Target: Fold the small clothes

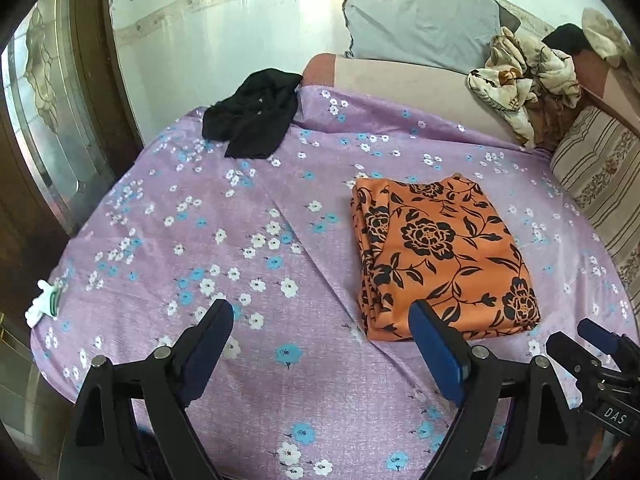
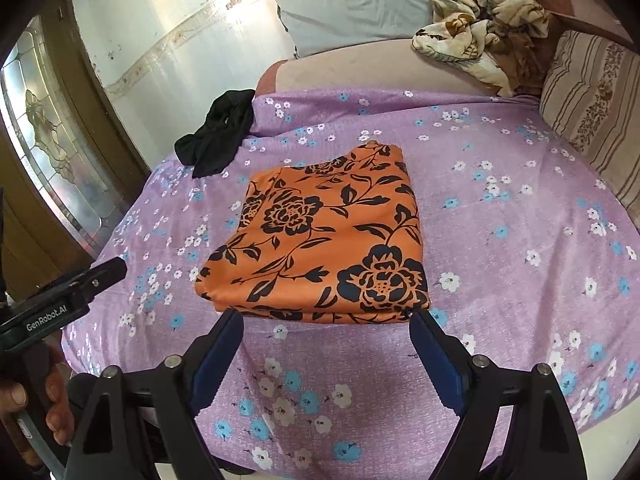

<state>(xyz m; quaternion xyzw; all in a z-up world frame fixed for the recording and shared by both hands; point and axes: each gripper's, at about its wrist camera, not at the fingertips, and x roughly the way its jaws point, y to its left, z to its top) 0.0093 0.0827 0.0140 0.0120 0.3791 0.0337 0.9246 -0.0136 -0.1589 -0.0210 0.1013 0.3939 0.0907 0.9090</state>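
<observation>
Orange flowered cloth (image 2: 320,236) sitting folded on the purple bedsheet (image 2: 520,280), both grippers spread wide and holding nothing.

So the left gripper (image 1: 324,320) hangs over bare sheet with the cloth just off to its right side, and the right gripper (image 2: 326,332) is lined up right at the near edge of the folded cloth, fingers either side, not touching as far as I can tell. There's a crumpled black garment (image 1: 252,112) up at the far left corner of the sheet, well apart from the orange one, plus a grey pillow (image 1: 420,16) and a bunched-up cream floral cloth (image 2: 480,28) at the back.
</observation>
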